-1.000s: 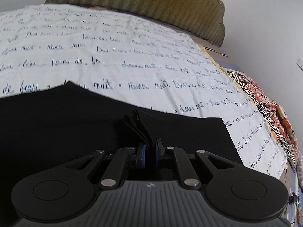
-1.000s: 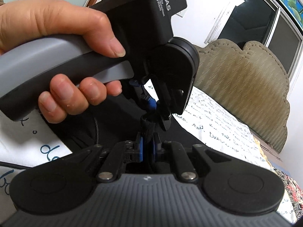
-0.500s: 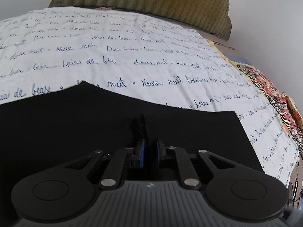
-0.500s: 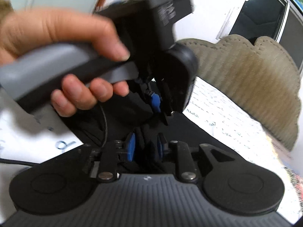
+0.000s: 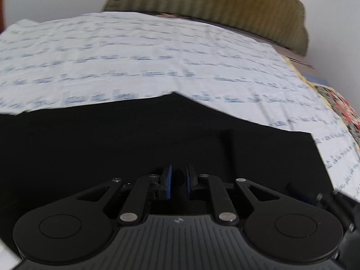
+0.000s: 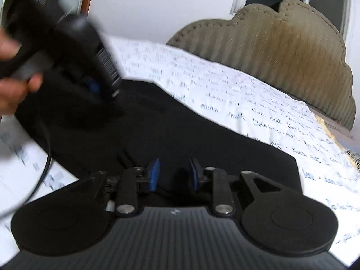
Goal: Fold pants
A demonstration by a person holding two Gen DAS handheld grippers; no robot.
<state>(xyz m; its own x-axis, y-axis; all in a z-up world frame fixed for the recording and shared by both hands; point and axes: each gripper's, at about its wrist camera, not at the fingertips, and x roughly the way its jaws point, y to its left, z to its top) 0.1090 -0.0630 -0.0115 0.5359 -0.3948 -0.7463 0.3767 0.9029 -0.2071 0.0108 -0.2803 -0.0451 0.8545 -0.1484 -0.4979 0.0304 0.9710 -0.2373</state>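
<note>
The black fabric pants (image 5: 157,139) are lying flat on the bed, filling the lower middle of the left wrist view, with one corner poking up near the centre of the frame. They sit on a white quilted bedspread printed with blue handwriting (image 5: 157,51) that takes up the middle band. The left gripper (image 5: 178,180) is low over the pants, its blue pads a narrow gap apart with nothing pinched between them. In the right wrist view, the right gripper (image 6: 173,173) has its jaws a bit wider, also empty, right over the pants (image 6: 202,139). The left hand (image 6: 13,85) is blurry at the left edge. A tan scalloped padded headboard (image 6: 281,51) is upper right.
</note>
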